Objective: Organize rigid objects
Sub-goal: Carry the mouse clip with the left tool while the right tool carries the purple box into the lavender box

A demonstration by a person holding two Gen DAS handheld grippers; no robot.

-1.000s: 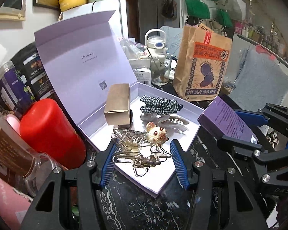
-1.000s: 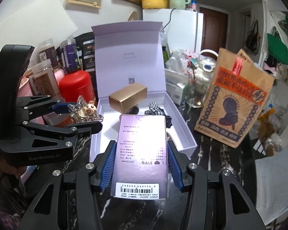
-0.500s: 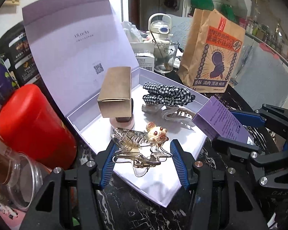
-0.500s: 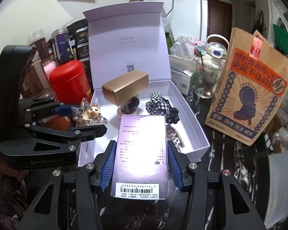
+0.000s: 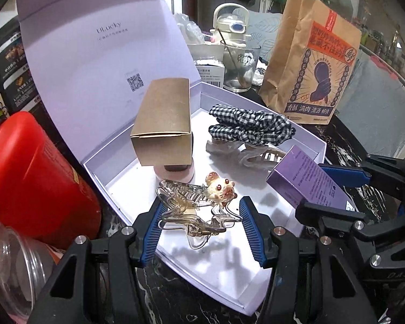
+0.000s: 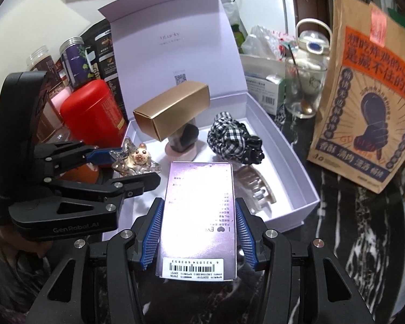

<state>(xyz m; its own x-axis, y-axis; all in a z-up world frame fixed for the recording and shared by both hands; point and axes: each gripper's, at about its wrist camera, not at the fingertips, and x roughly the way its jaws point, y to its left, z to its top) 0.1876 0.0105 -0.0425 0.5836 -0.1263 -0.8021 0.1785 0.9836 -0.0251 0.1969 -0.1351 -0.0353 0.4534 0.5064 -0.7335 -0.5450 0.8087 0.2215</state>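
Observation:
My left gripper (image 5: 201,226) is shut on a clear star-shaped hair clip with a small mouse figure (image 5: 202,202), held over the near corner of the open lilac gift box (image 5: 256,291). It also shows in the right wrist view (image 6: 133,160). My right gripper (image 6: 198,232) is shut on a purple carton (image 6: 199,216), held at the box's front edge; the carton shows in the left wrist view (image 5: 307,181) too. In the box lie a gold carton (image 5: 163,124) on a pink round base, a checked scrunchie (image 5: 249,125) and a clear claw clip (image 5: 245,154).
A red canister (image 5: 32,178) and jars stand left of the box. A brown paper bag (image 5: 313,64), a glass with a spoon (image 5: 239,64) and a kettle stand behind and right. The box lid (image 5: 100,43) stands upright at the back. The tabletop is black marble.
Both grippers have moved forward and down toward the box with their loads; the hair clip and purple carton now hang over the box's near part.

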